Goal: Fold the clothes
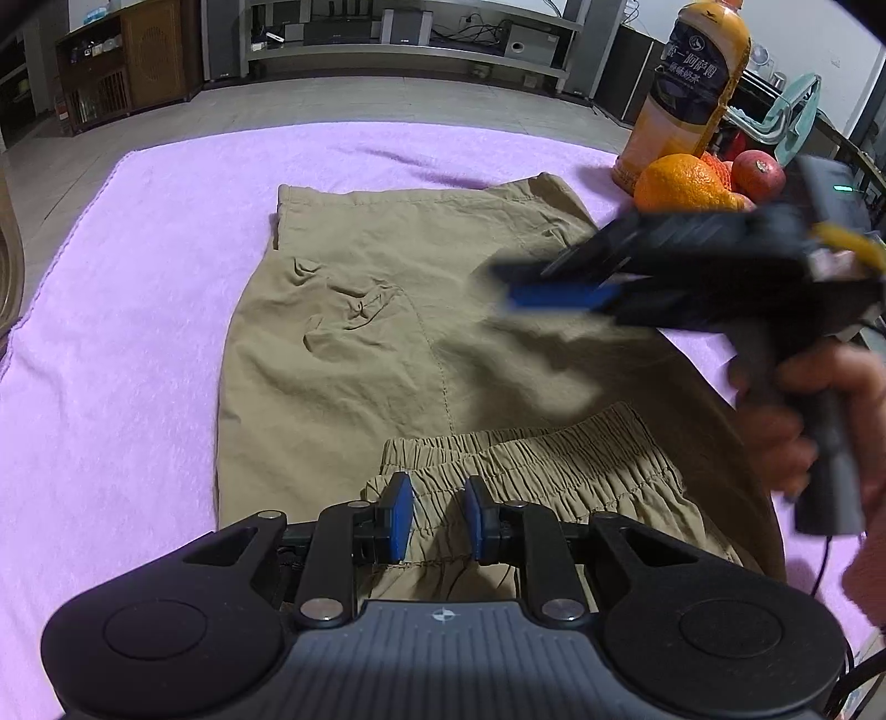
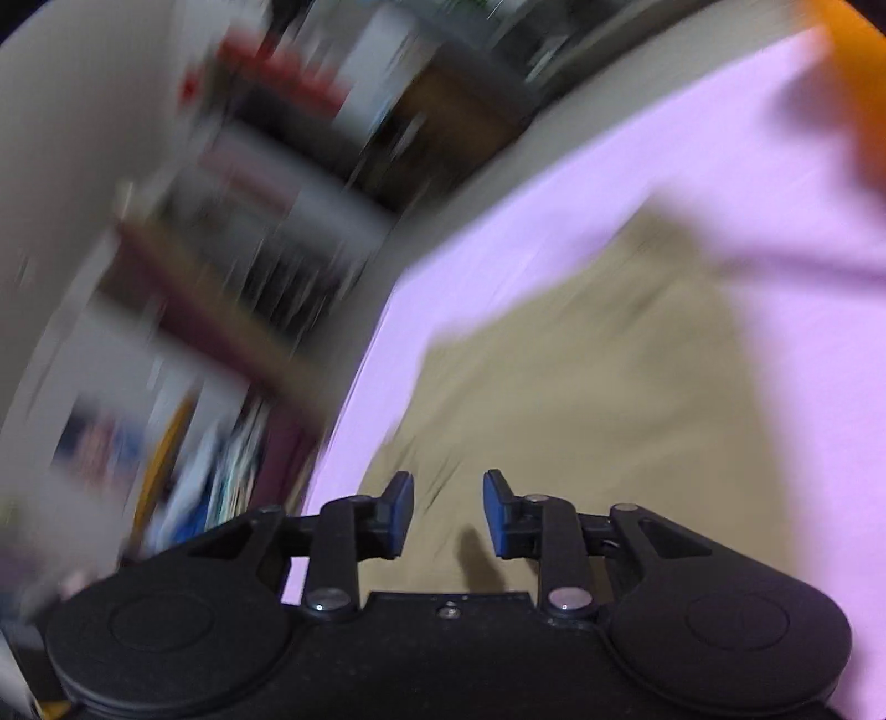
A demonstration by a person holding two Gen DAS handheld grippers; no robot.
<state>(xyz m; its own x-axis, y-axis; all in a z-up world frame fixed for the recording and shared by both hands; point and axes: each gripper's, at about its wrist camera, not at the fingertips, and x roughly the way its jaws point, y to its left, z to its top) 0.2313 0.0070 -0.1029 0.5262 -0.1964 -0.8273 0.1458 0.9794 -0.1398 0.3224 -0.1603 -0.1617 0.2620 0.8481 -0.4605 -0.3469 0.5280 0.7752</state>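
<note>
Khaki shorts (image 1: 387, 332) lie on a pink blanket (image 1: 111, 360), with the elastic waistband (image 1: 531, 459) folded over at the near edge. My left gripper (image 1: 439, 515) is open, its blue pads on either side of the waistband fabric. My right gripper (image 1: 554, 288) is blurred above the right part of the shorts, held in a hand (image 1: 819, 421). In the right wrist view the right gripper (image 2: 447, 512) is open and empty above the shorts (image 2: 581, 387); that view is heavily motion-blurred.
An orange drink bottle (image 1: 686, 83), an orange (image 1: 681, 183) and a red apple (image 1: 758, 171) stand at the blanket's far right corner. Shelves and cabinets (image 1: 387, 33) line the far wall beyond the floor.
</note>
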